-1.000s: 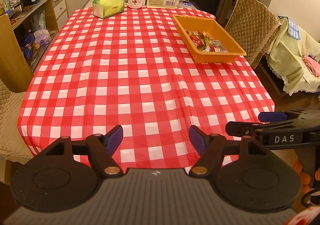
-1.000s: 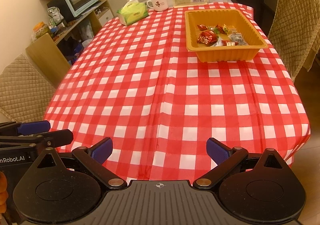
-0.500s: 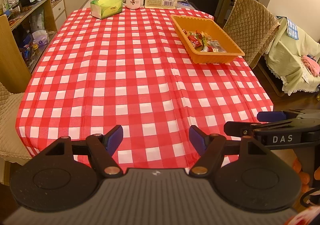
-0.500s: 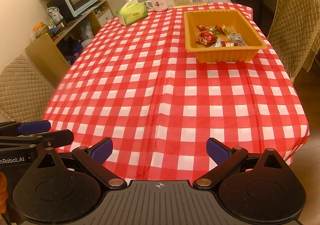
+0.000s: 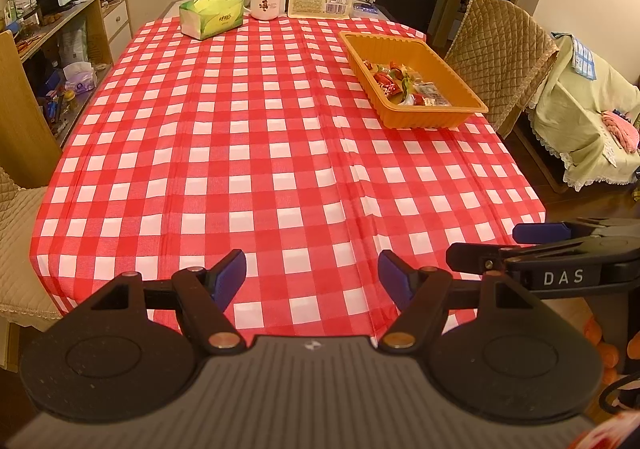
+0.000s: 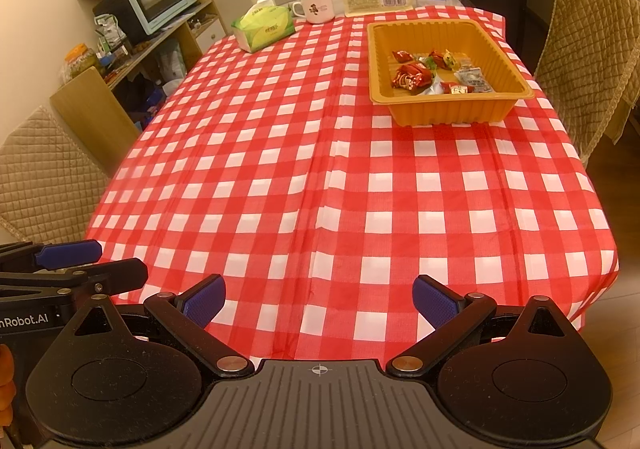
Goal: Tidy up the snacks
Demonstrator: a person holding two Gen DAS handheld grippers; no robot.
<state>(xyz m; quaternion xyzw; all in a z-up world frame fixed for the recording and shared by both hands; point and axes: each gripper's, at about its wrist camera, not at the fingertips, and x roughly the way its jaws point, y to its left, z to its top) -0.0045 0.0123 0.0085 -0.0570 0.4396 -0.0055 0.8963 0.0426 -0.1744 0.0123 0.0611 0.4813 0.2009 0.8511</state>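
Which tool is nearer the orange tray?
Right tool, slightly: the orange tray lies ahead, a little to its right. The left tool sits farther left, at the same near edge.

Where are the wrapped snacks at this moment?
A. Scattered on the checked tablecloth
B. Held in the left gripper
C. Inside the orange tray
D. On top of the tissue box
C: the wrapped snacks lie inside the orange tray, and both grippers are open and empty.
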